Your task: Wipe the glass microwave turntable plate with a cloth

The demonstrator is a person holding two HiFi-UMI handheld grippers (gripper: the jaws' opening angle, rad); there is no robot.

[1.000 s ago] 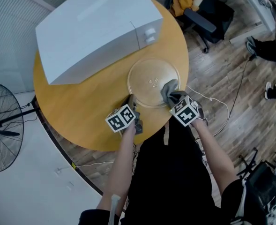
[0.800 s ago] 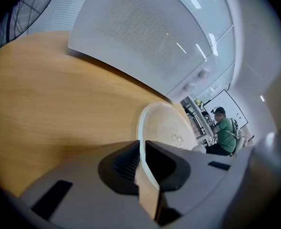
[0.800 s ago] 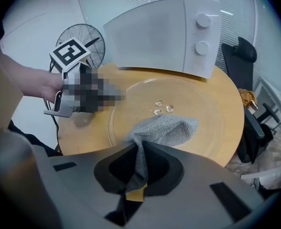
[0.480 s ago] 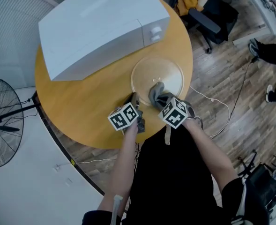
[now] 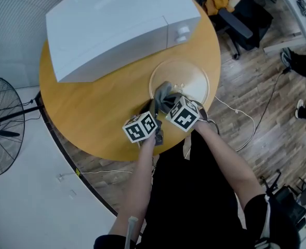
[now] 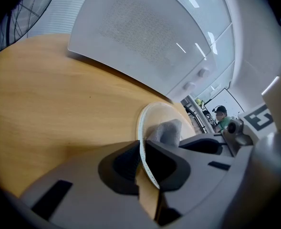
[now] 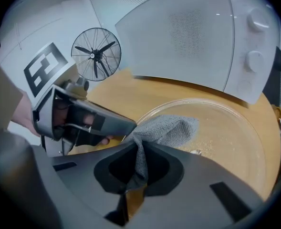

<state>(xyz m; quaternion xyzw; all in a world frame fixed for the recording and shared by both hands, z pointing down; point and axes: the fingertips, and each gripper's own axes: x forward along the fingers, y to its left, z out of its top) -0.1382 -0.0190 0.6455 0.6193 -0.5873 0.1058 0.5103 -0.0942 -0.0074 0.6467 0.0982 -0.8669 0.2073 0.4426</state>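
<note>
The clear glass turntable plate lies on the round wooden table, in front of the white microwave. My left gripper is shut on the plate's near-left rim, which runs between its jaws. My right gripper is shut on a grey cloth. The cloth's bunched end rests on the left part of the plate, close to the left gripper. In the left gripper view the cloth shows just behind the rim.
The microwave stands just behind the plate. A standing fan is on the floor at the left. An office chair with yellow clothing is at the far right. A white cable hangs beside the table's right edge.
My right gripper has drawn the cloth leftward across the plate, from its near-right part to its left side beside the left gripper. The left gripper has kept its hold on the rim.
</note>
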